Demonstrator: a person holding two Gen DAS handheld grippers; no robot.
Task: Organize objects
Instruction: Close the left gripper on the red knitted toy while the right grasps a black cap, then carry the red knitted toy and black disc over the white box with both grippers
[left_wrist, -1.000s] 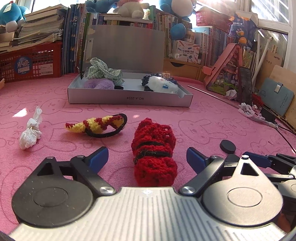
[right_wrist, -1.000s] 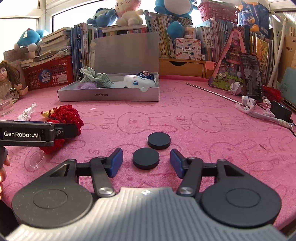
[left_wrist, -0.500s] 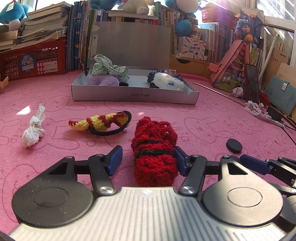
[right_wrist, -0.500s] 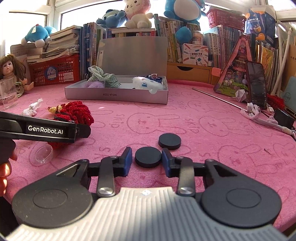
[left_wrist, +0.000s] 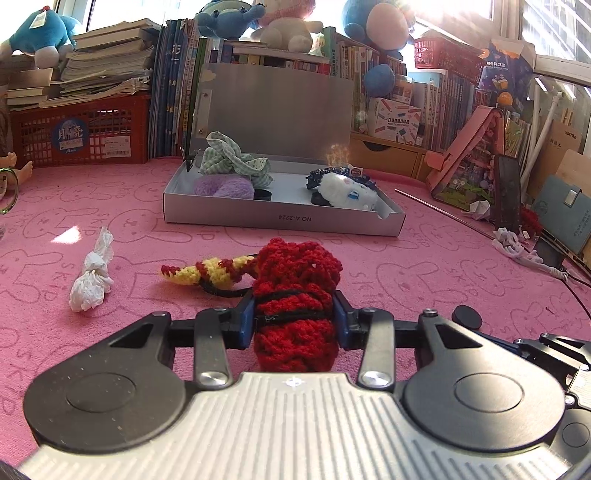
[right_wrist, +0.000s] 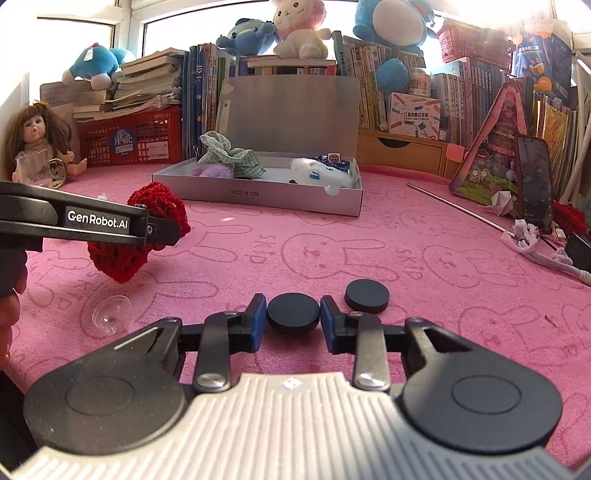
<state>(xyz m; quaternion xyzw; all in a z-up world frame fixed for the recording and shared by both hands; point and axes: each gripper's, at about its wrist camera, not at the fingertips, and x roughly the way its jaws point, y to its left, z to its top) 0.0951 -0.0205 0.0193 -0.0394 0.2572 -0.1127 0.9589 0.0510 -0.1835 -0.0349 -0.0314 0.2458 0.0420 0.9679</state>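
I read this as the pick-up step, both hands at once. My left gripper has the red crocheted yarn bundle between its blue pads, and the jaws are closing on it; the pads already press into the knit on both sides. In the right wrist view the bundle looks lifted a little clear of the pink bunny-print counter cover, though I can't be sure its lower end is free.

My right gripper is clenched on a flat black round disc, pads touching its rim on either side. A second black disc lies just beside it, to the right.

The bundle's long axis runs along my left gripper's pointing line, away from the camera toward the open grey cardboard box, with two black bands crossing it where the pads grip. The disc lies flat, with no long axis to speak of.

The box sits well ahead, already holding a green checked cloth, a purple fluffy ball and a white plush toy. I judge the next move to be lifting both loads and carrying them over the box's near wall, aiming for the bare middle. The yellow-and-red crocheted strip touches the bundle and might drag along.
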